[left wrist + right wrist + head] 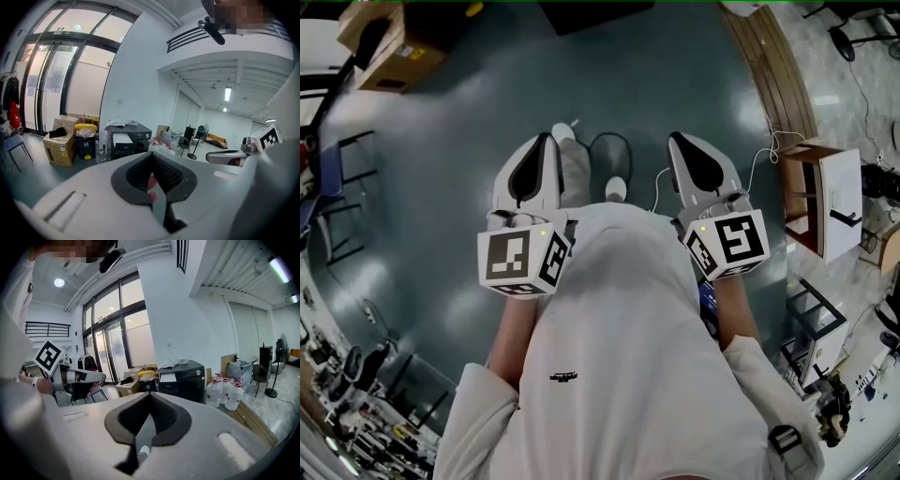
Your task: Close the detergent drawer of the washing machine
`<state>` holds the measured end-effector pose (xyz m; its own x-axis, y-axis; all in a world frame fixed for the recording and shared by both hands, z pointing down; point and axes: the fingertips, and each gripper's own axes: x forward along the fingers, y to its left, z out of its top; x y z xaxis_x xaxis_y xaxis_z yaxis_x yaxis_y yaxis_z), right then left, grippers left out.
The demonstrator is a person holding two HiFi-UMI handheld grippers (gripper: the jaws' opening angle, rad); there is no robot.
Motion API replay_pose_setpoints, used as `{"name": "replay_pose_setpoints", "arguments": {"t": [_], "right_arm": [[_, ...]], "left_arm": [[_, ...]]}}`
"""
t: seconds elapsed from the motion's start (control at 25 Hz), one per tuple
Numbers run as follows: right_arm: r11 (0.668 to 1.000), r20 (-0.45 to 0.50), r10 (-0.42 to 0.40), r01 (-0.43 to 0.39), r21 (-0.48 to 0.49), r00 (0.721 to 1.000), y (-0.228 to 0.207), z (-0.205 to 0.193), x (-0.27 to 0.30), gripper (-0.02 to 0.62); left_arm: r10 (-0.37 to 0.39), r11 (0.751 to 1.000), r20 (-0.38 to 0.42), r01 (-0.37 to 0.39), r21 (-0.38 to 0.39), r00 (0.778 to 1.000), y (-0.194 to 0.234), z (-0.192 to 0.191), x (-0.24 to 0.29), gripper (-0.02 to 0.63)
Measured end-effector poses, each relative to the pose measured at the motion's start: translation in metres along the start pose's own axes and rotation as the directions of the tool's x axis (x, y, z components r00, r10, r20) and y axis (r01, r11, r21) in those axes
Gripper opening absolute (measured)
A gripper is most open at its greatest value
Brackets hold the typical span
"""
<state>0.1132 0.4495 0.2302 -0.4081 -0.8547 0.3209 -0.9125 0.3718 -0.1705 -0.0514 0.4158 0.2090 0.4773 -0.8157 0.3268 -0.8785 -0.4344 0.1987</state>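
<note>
Currently idle | left hand-held gripper (151, 158) and right hand-held gripper (149, 398) pressed together, empty, held at waist | reason: washing machine (185, 378) well apart, approach pending

white top (628, 319), white/blk tools (547, 141) (676, 141)

Glossy floor (675, 84); cardbd box (58, 147)

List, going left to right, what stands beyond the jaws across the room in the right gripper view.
left gripper → cardboard box → washing machine → water bottles → chair → fan
</note>
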Motion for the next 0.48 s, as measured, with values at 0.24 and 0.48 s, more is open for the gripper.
{"name": "replay_pose_setpoints", "arguments": {"t": [0.24, 0.48], "right_arm": [[1.0, -0.011, -0.002, 0.002, -0.016, 1.0, 0.0, 0.019, 0.042, 0.002], [1.0, -0.02, -0.008, 0.008, -0.018, 1.0, -0.007, 0.041, 0.098, 0.002]], "left_arm": [[-0.011, 0.999, 0.014, 0.011, -0.03, 1.0, 0.03, 0.017, 0.031, 0.017], [-0.028, 0.998, 0.026, 0.029, -0.05, 0.999, 0.065, 0.036, 0.071, 0.017]]}}
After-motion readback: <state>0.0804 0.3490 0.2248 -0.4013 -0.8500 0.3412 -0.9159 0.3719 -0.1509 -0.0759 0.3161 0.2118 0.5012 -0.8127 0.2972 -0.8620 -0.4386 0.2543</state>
